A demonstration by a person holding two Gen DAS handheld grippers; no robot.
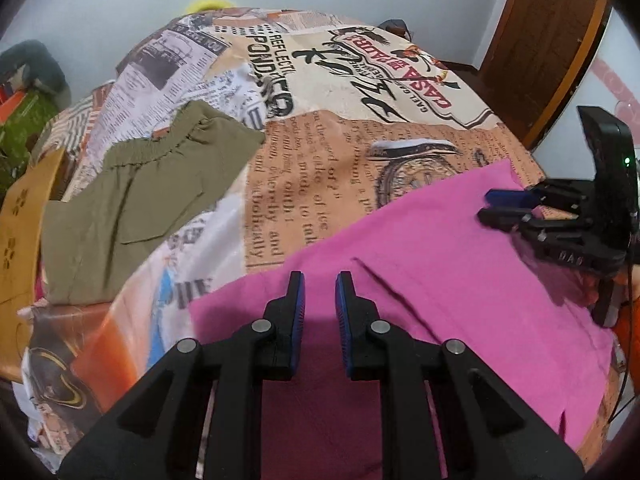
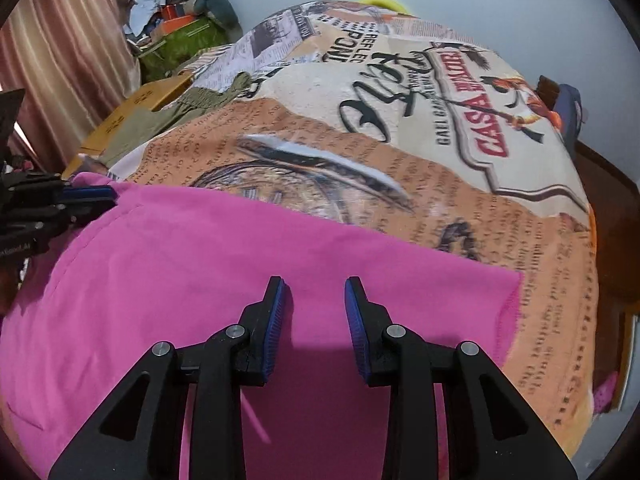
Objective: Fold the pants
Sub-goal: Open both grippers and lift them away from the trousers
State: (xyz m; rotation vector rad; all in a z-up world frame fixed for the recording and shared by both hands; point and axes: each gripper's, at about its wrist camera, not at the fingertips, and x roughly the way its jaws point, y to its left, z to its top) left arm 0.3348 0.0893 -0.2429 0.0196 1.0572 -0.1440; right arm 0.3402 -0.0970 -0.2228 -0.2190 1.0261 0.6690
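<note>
Pants (image 1: 460,280) in bright pink lie flat on the bed (image 1: 320,152), directly under and ahead of both tools, with the printed newspaper-pattern bedcover showing beyond their far edge. The cloth looks thin, soft and light, a knit that should drape, crease easily and slide a little over the cover, so I would judge it needs a pinch at an edge or corner, through all layers at once, instead of a grab at the middle. The straight hemmed edge (image 2: 508,312) just right of the right hand-held gripper (image 2: 316,292) looks like the handiest place; the rounded corner beside the left hand-held gripper (image 1: 320,288), as seen from the right wrist, is another.

Both tools are released. The left one's jaws stand a little apart with only bare cloth seen through the gap; the right one's stand wider, also with nothing pinched, and both hover over the fabric.

Olive-green pants (image 1: 136,208) with a gathered waistband lie well off to the left of the left tool, partly over a tan cardboard box (image 1: 20,236).

The near part of the pink cloth is cut off by the tool bodies, so waistband and leg ends cannot be told apart, nor how many layers are stacked. Whether the fingertips touch the cloth is unclear.
</note>
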